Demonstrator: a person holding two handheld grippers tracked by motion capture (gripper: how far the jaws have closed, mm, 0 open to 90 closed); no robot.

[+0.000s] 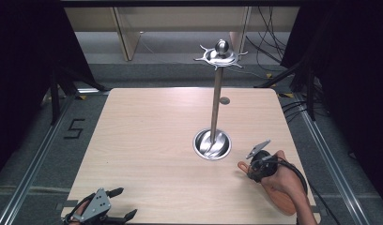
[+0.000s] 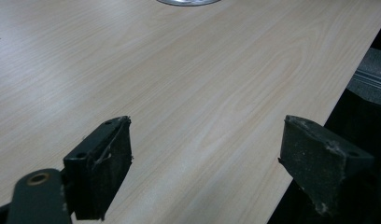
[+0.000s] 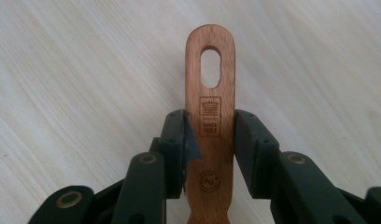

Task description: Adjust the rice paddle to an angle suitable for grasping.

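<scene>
The right gripper (image 3: 210, 140) pinches a wooden utensil handle (image 3: 210, 107) low over the table (image 1: 147, 140), near the hook stand (image 1: 217, 89). To hang it well, I'd line the handle's slot up squarely with a hook. The left gripper (image 2: 205, 163) sits spread, empty.

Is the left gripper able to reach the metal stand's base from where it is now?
Probably yes: the left gripper is open and holds nothing, and bare table lies between it and the stand's base.

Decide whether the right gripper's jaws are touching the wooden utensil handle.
Touching. In the right gripper view, the right gripper has both jaws pressed flush against the sides of the wooden utensil handle, with no gap visible.
</scene>
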